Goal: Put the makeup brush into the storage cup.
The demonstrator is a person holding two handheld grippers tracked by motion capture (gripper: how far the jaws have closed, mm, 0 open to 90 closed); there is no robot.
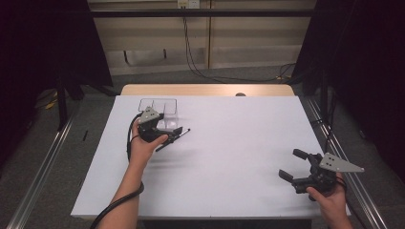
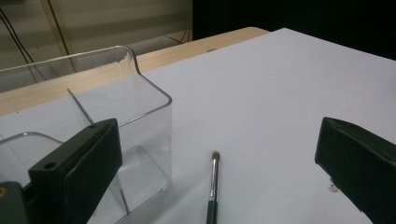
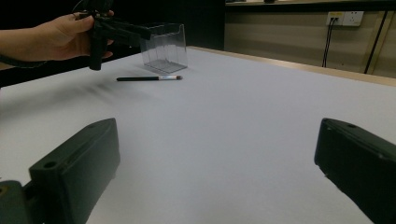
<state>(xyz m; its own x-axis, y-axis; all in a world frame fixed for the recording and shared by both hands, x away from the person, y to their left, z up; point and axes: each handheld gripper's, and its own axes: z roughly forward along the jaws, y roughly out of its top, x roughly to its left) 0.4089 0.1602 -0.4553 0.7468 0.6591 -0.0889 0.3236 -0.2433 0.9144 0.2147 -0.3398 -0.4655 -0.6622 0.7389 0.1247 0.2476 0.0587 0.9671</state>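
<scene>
A thin black-handled makeup brush (image 1: 173, 139) lies on the white table (image 1: 229, 152), just right of a clear plastic divided box (image 1: 160, 109). A hand holds my left gripper (image 1: 167, 131) open, a little above the brush's handle end. In the left gripper view the brush (image 2: 213, 183) lies between the two wide-apart jaws of that gripper (image 2: 218, 135), bristle tip pointing away, and the box (image 2: 126, 126) stands at the left. My right gripper (image 1: 292, 164) rests open near the table's front right, nothing in it. Its own view (image 3: 217, 135) looks across the table to the brush (image 3: 148, 78) and the box (image 3: 164, 45).
The clear box looks empty in both compartments. A wooden strip (image 1: 205, 89) runs along the table's far edge, with cables and a wall behind. Metal rails (image 1: 43, 162) flank the table on both sides. The other hand with the left gripper (image 3: 100, 30) appears far off.
</scene>
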